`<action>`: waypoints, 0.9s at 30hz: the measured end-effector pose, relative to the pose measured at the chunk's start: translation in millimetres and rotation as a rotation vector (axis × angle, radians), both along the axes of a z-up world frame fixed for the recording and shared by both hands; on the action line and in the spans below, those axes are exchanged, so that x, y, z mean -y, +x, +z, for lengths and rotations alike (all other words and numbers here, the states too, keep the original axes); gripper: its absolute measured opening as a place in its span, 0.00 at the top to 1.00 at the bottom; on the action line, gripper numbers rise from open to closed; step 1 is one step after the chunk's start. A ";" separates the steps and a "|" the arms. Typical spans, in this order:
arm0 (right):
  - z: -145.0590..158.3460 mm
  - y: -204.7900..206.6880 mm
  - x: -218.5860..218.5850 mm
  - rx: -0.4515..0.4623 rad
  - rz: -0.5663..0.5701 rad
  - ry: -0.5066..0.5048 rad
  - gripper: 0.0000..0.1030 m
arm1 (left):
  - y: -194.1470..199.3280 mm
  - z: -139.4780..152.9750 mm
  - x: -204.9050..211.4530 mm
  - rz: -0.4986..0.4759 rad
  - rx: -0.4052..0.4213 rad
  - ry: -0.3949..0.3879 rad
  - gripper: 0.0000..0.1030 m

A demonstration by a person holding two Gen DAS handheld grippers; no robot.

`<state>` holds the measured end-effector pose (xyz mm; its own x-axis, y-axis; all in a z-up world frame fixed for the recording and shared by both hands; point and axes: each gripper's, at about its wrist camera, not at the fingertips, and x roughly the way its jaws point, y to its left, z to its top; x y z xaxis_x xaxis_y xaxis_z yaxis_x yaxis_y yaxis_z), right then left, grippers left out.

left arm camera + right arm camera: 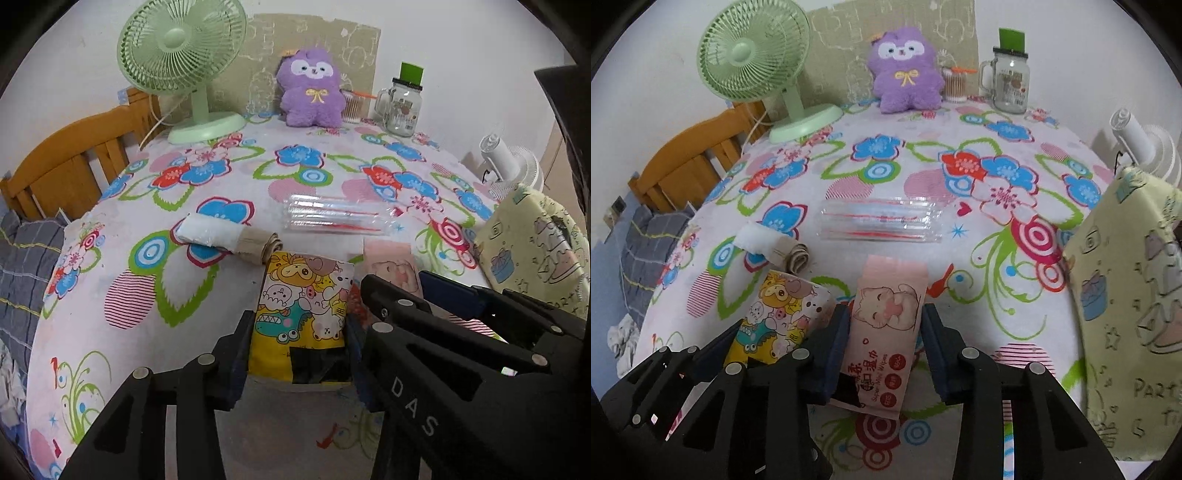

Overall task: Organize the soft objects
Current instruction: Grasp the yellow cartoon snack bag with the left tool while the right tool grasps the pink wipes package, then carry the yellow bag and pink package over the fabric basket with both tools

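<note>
Now, left tongs [299, 328] clamping glossy yellow cartoon packet [304, 295], right tongs [884, 341] clamping flat pink wipes pack [886, 328].

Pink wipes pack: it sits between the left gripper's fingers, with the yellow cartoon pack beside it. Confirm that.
Wrong gripper. The right wrist view shows the pink wipes pack between the fingers of the right gripper. The yellow cartoon pack does lie beside it, between the left gripper's fingers.

My black left gripper [299, 332] frames a yellow cartoon-animal pack [303, 310]; my right gripper [884, 332] a pink kitten-printed wipes pack [886, 332].
</note>
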<state>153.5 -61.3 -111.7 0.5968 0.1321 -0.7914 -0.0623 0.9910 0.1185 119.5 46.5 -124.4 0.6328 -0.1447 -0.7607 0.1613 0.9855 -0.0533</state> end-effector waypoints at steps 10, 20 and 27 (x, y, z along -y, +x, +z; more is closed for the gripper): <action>26.7 -24.3 9.1 0.069 -0.003 0.004 0.59 | -22.9 23.4 8.8 0.000 0.063 -0.008 0.54; 53.2 -47.9 20.5 0.130 -0.016 0.021 0.59 | -44.2 48.3 18.7 -0.006 0.120 -0.005 0.54; 75.8 -60.5 29.3 0.170 -0.017 0.029 0.59 | -54.4 68.3 26.4 -0.009 0.157 -0.001 0.54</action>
